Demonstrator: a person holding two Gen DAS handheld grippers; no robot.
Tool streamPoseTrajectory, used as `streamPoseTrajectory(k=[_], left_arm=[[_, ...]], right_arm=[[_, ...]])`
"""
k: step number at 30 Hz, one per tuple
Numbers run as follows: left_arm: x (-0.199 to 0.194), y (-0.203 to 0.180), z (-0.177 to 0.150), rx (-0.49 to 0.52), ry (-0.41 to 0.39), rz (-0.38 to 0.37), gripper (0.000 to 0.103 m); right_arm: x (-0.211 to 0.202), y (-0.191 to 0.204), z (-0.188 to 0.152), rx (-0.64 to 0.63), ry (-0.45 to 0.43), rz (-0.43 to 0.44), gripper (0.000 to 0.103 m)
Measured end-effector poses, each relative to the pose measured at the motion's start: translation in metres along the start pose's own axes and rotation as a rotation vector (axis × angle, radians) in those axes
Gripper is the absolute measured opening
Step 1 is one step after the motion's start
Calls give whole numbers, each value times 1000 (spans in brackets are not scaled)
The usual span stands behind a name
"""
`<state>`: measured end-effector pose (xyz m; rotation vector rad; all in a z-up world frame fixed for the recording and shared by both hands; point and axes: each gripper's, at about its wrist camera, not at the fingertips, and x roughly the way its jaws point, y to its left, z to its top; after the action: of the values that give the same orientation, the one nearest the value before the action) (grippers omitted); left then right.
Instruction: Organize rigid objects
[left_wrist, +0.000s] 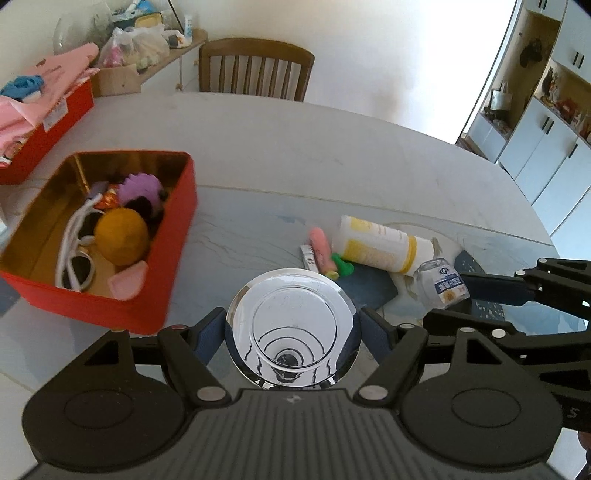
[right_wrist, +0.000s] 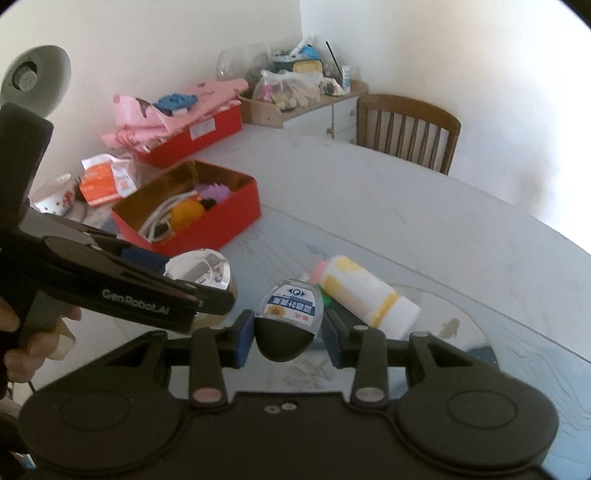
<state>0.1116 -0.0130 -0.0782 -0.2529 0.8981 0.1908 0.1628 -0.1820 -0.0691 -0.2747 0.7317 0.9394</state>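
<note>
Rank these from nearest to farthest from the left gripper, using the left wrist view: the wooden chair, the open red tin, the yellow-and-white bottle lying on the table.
1. Yellow-and-white bottle: lying just ahead of the left gripper, to the right.
2. Open red tin: on the left, slightly farther; close to call with the bottle.
3. Wooden chair: beyond the table's far edge, against the wall.

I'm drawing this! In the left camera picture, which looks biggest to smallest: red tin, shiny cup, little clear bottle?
1. Red tin
2. Shiny cup, though it sits nearest the camera, which makes it look bigger
3. Little clear bottle
</note>
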Motion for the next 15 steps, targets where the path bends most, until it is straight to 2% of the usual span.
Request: streamPoseTrajectory(k=[15], left_arm=[[-38,76,16,-5,-61,17,77]], right_arm=[[23,71,45,-22,-44,36,38]])
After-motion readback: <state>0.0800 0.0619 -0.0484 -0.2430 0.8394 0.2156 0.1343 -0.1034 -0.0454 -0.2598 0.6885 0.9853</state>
